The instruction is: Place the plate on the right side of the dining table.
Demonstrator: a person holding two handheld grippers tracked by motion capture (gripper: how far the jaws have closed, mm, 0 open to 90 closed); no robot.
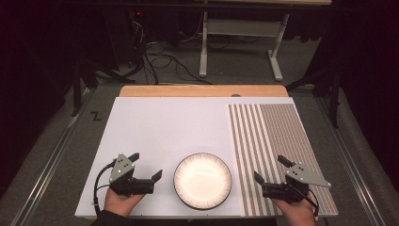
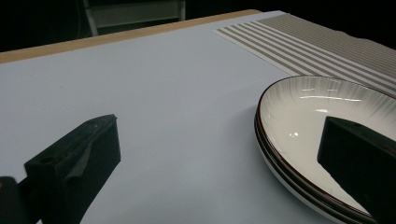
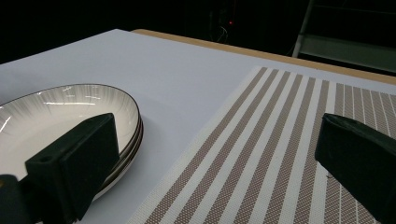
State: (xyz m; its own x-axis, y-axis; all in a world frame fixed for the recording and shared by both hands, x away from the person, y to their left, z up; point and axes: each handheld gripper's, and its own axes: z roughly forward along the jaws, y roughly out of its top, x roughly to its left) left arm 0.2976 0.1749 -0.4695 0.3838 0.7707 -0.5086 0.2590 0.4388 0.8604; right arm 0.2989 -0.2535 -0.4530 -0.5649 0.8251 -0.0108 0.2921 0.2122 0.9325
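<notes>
Two stacked plates sit on your surface between your left gripper and right gripper; both jaws stand wide, empty. Your jaws hide part of the rims.

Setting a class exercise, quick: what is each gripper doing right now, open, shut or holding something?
Left gripper: open, holding nothing, left of the stacked plates.
Right gripper: open, holding nothing, over the striped mat.

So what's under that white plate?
A second plate sits stacked under the top plate, its rim peeking out, on the white table. Whatever lies beneath the stack is covered.
</notes>
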